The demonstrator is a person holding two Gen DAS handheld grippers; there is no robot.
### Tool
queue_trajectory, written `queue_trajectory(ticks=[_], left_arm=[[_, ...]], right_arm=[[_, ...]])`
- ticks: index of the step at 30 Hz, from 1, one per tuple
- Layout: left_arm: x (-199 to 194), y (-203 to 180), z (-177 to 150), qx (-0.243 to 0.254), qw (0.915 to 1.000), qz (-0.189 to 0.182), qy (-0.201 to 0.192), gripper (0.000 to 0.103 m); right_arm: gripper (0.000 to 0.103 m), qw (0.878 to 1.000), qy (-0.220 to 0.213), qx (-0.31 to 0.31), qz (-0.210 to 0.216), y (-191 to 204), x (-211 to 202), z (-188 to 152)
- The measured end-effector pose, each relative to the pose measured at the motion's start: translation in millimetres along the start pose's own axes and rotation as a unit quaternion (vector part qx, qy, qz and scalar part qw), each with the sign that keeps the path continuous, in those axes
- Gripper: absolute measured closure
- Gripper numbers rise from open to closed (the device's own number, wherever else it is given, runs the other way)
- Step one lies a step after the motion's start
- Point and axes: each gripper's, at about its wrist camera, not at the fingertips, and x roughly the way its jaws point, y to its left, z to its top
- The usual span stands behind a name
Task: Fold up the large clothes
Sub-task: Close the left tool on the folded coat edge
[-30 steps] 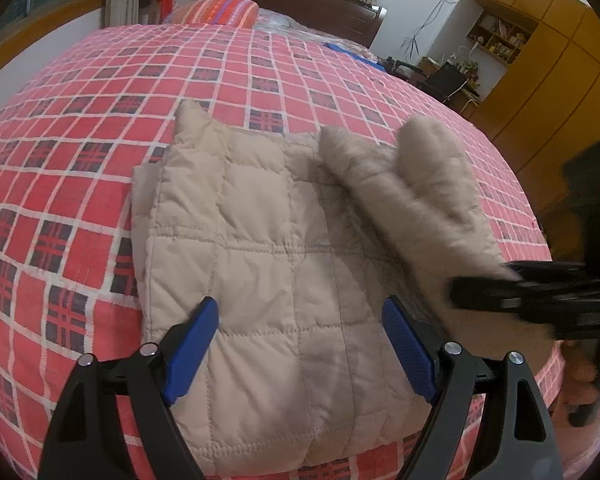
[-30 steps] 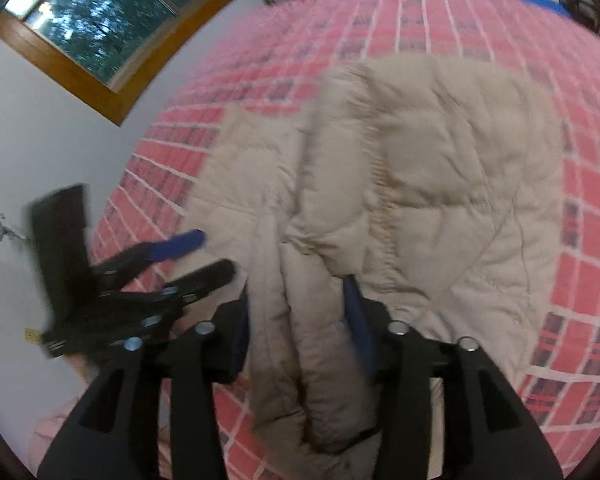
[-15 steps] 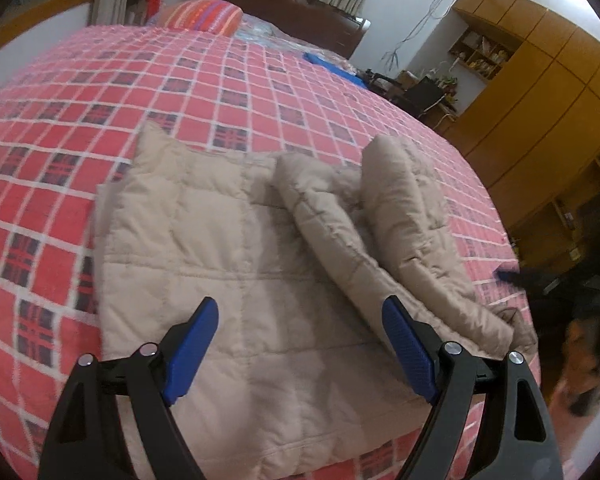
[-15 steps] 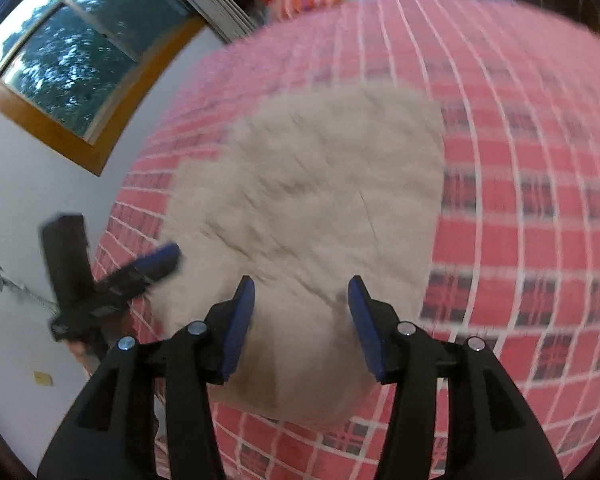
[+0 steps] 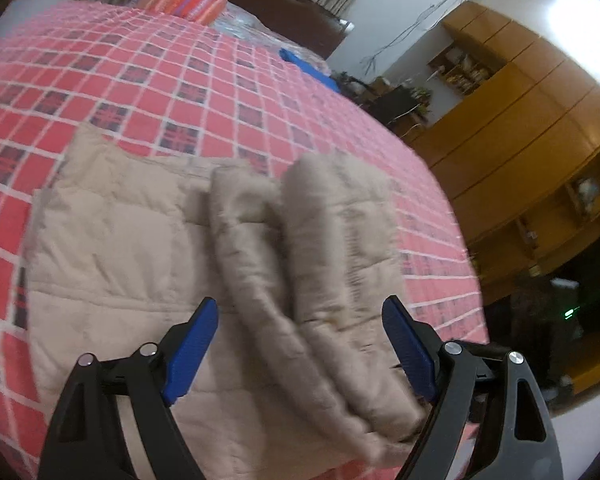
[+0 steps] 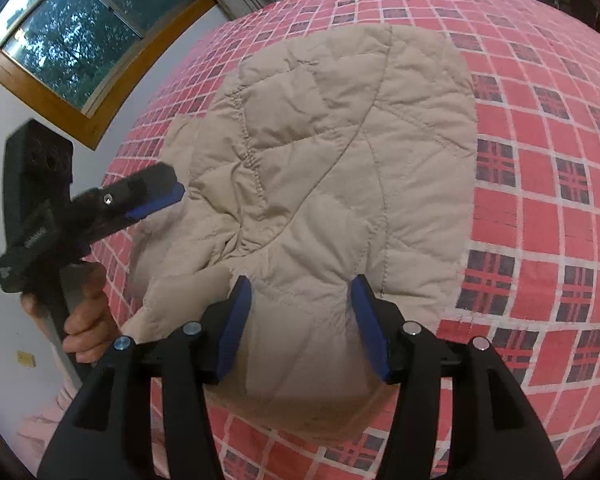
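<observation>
A beige quilted jacket point(image 5: 112, 248) lies flat on the red checked bedspread point(image 5: 148, 76), with its two sleeves point(image 5: 300, 232) folded in as long rolls along its right side. My left gripper point(image 5: 300, 344) hovers open over the near ends of those rolls, holding nothing. In the right wrist view the jacket point(image 6: 340, 140) fills the middle. My right gripper point(image 6: 302, 320) stands open at the jacket's near edge, its pads touching the puckered fabric. At the left of that view a hand point(image 6: 84, 312) holds the left gripper point(image 6: 152, 196) beside the jacket.
A striped pillow point(image 5: 184, 0) and a dark headboard point(image 5: 260, 0) are at the bed's far end, with a blue item point(image 5: 308, 66) near them. Wooden cabinets point(image 5: 520, 120) stand beyond the right bed edge. A window point(image 6: 72, 40) is on the left wall.
The right gripper laid the sleeve down on the jacket, let go and drew back to the near edge. The left gripper shifted right, toward the folded sleeves.
</observation>
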Motion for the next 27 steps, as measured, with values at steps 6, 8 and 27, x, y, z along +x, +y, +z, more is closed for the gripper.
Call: queue_trajectory(ticks=[6,8,27], left_arm=[[26.0,-7.3,6.3,0.002,0.9991,0.015,0.039,0.019],[34.0,-11.3,7.8,0.012,0.9986,0.029,0.042,0.019],[29.8,-39.9,4.1,0.086,0.9894,0.117,0.006,0.087]], right_arm=[[0.049,1.0,0.008,0.004,-0.002,-0.3,15.4,6.4],[0.049,1.0,0.008,0.005,-0.004,0.0,18.0,7.6],[0.048,1.0,-0.003,0.012,-0.001,4.5,1.7,5.6]])
